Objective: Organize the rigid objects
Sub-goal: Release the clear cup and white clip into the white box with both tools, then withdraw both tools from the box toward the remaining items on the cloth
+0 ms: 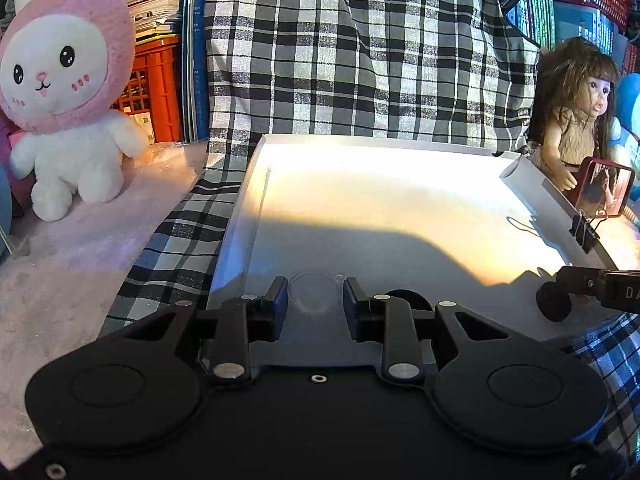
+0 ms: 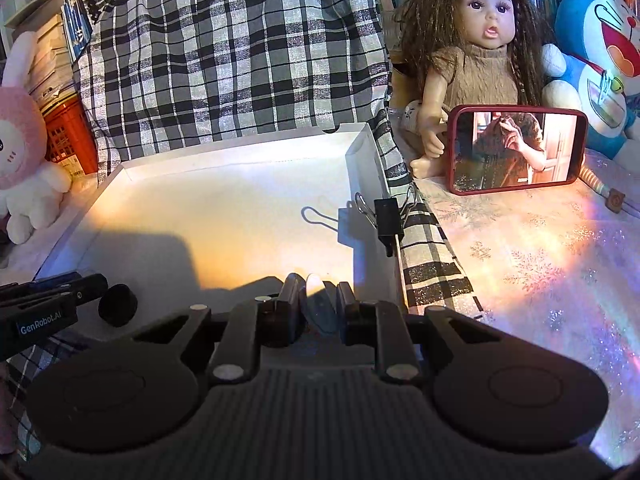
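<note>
two black grippers work over a shallow white tray [image 1: 256, 184], both tilted down at its near edge. nearest the lens, the left gripper [image 1: 315, 300] holds a clear round lid or dish [image 1: 315, 294] flat between its fingers [image 1: 277, 296], the pads narrowly apart and set against its rim, low over the shaded tray floor. far left, a pink-and-white plush rabbit [image 1: 60, 92] sits on a pale cloth, before an orange crate [image 1: 154, 84] and stacked books. behind the tray hangs a black, grey and white checked cloth [image 1: 360, 48]. moving right, a small black round knob [image 2: 118, 305] lies on the tray floor, just beside the left gripper's tip. the right gripper [image 2: 318, 308] is closed on a thin clear piece [image 2: 320, 312] standing on edge, too blurred to name. further right, a black binder clip [image 2: 387, 218] bites the tray's right wall. beyond it a long-haired doll [image 2: 476, 40] sits behind a red-cased phone [image 2: 518, 148] propped sideways, with a blue plush cat [image 2: 600, 60] at far right.
</note>
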The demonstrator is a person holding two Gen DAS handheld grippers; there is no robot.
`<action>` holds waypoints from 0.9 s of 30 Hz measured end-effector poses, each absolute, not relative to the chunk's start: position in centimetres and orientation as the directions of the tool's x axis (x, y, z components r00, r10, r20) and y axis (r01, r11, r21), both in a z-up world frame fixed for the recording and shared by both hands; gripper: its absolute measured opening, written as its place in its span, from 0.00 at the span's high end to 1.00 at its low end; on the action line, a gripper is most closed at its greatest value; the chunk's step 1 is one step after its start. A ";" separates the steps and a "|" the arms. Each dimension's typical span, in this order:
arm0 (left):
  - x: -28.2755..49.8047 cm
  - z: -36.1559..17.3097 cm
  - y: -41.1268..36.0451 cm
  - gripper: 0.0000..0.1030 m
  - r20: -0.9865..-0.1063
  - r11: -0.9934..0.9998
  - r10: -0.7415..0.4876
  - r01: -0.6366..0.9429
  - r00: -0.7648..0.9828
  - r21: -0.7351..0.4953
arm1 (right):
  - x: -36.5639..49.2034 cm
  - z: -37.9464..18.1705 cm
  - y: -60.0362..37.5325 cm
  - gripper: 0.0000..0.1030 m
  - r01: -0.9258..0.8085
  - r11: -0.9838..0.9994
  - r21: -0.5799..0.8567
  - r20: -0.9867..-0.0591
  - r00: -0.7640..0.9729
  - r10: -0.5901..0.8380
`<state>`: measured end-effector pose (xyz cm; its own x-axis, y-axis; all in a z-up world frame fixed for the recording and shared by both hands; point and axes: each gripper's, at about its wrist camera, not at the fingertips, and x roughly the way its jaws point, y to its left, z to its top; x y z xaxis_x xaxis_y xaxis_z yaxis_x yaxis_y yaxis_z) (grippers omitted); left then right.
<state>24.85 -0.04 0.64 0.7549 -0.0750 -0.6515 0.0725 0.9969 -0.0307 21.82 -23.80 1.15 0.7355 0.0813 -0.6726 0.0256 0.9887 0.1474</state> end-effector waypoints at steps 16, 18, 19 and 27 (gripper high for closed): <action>21.6 3.5 1.6 0.28 -0.600 0.993 -0.116 0.084 0.792 -0.081 | 19.8 3.3 -24.6 0.41 -0.013 0.980 0.198 -0.617 0.775 0.135; 20.8 3.9 1.8 0.26 -0.591 0.992 -0.122 0.092 0.797 -0.082 | 19.1 3.6 -24.9 0.39 -0.022 0.978 0.208 -0.605 0.783 0.146; 20.3 4.1 1.8 0.25 -0.589 0.992 -0.123 0.093 0.799 -0.081 | 18.7 3.8 -25.0 0.38 -0.027 0.977 0.212 -0.600 0.785 0.152; 16.0 5.0 1.4 0.23 -0.550 0.988 -0.154 0.136 0.821 -0.073 | 14.6 4.4 -25.0 0.28 -0.105 0.973 0.206 -0.552 0.808 0.204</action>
<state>16.02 1.45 5.02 0.8206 -0.1536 -0.5504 0.1361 0.9880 -0.0729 14.60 -25.01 4.42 0.8084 0.2043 -0.5520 -0.1053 0.9729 0.2059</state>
